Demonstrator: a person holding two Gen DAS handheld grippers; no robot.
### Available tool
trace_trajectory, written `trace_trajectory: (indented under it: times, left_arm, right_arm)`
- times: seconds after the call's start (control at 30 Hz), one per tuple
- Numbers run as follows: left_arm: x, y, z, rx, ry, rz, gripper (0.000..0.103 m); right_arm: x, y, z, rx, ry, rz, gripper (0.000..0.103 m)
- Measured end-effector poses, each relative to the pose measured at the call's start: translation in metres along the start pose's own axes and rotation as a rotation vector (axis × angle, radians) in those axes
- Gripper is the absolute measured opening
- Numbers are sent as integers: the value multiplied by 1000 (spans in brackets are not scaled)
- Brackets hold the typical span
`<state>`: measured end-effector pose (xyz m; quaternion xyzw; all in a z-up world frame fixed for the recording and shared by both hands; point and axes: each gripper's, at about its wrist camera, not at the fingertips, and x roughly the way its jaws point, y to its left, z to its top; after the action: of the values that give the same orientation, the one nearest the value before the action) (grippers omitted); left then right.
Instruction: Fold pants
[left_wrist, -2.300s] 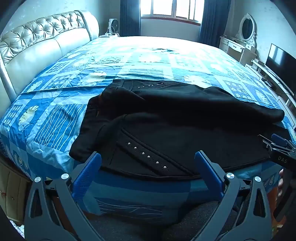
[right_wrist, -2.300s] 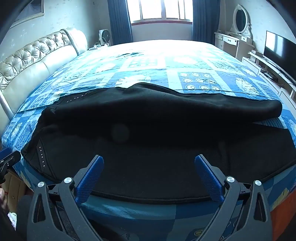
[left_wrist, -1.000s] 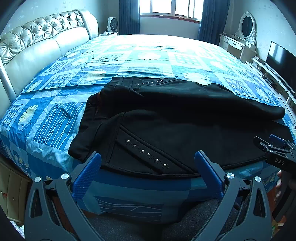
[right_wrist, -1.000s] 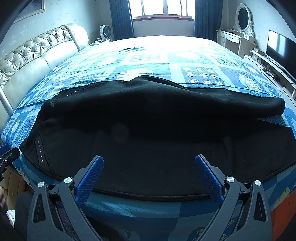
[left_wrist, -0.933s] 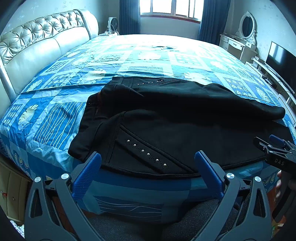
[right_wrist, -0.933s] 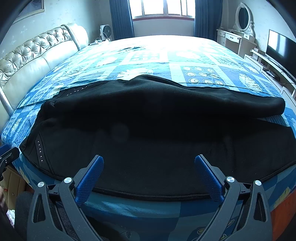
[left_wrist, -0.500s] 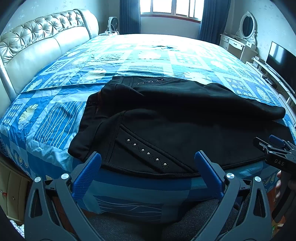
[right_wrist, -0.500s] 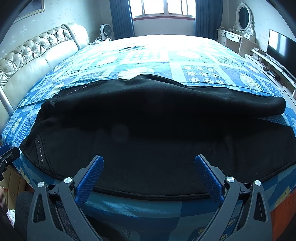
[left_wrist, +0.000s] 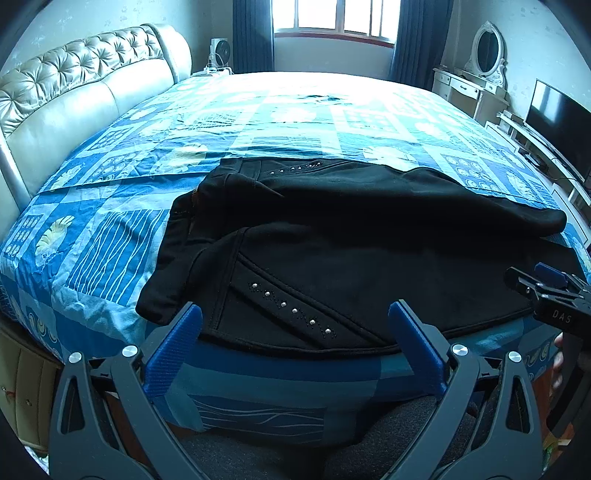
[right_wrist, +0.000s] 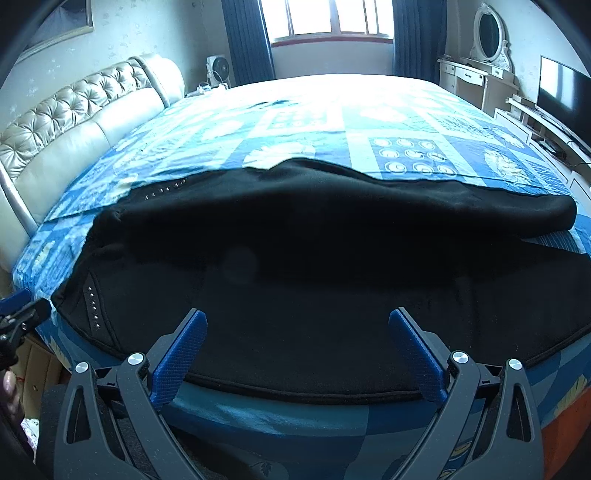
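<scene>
Black pants (left_wrist: 351, 236) with silver studs lie across the near edge of the bed, waistband to the left, legs stretched to the right, one leg folded over the other. They also show in the right wrist view (right_wrist: 314, 266). My left gripper (left_wrist: 295, 325) is open and empty, just short of the studded hip area. My right gripper (right_wrist: 297, 332) is open and empty, just short of the near hem of the legs. Each gripper shows at the edge of the other's view.
The bed has a blue patterned cover (left_wrist: 295, 118) and a tufted cream headboard (left_wrist: 74, 92) at the left. A dressing table with an oval mirror (left_wrist: 480, 74) and a television (left_wrist: 557, 118) stand at the right. A window (left_wrist: 332, 18) is at the back.
Both views have shifted only very slightly. The pants lie as before and both grippers stay open.
</scene>
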<state>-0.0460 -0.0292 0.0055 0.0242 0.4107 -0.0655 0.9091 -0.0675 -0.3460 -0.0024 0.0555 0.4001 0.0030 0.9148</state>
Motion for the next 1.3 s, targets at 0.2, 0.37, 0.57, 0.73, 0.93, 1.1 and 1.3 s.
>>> trace_trajectory:
  times: [0.2,0.37,0.57,0.73,0.93,1.1,1.3]
  left_arm:
    - [-9,25,26,-20,-60,-98,101]
    - [22,77,63,-71,2,-192,101]
    - [101,153,108,-166,133,-312,101]
    - [172,200,135,-319,205,-450,101]
    - [239,198,162,-298,294,-546,101]
    - [270,194,172,-311,353,-617,101]
    - [276,188,173,-266,371,-607,62]
  right_arm:
    - [-64,15,28,-118,-385,76,98]
    - [-25,11,68,-172,-212,284,98]
    - [38,-4,106,-124,-92,442,98]
    - [86,-12,145,-63,-10,470,98]
    - [128,-7,171,-84,59,495,98]
    - [162,-1,186,-145,136,525,98]
    - [201,-2,198,-151,257,562,98]
